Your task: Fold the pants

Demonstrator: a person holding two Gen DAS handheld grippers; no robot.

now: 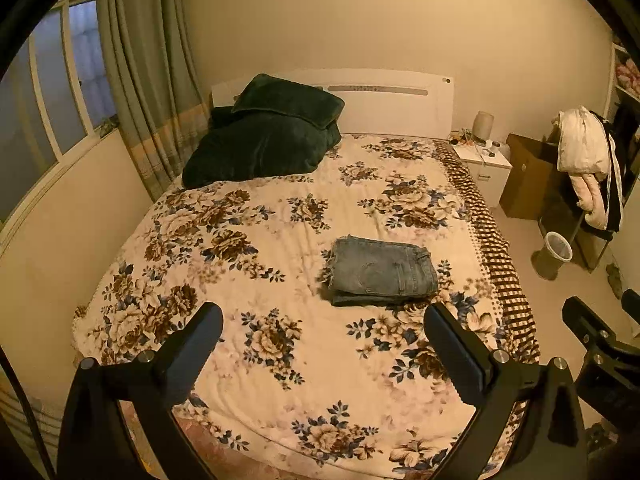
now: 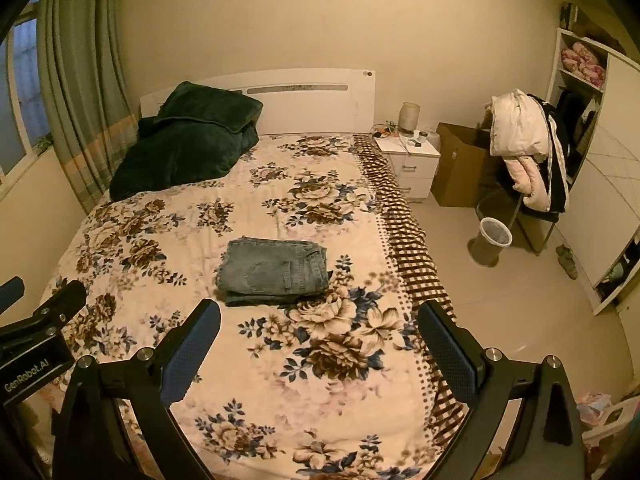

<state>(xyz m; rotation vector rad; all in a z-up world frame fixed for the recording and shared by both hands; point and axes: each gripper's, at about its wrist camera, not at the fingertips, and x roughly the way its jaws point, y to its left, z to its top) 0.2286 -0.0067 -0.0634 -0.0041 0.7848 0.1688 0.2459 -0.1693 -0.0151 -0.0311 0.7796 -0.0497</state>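
Both tongs, left (image 1: pixel 324 316) and right (image 2: pixel 319 312), gape empty; denim pants (image 1: pixel 382 270) lie folded square.

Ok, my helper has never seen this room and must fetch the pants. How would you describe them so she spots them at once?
Find the bed with the cream floral blanket. On its right half, toward the foot, lie the folded jeans, a flat blue-grey denim stack with a back pocket facing up. It is the only denim there; the dark green pillows sit at the headboard.
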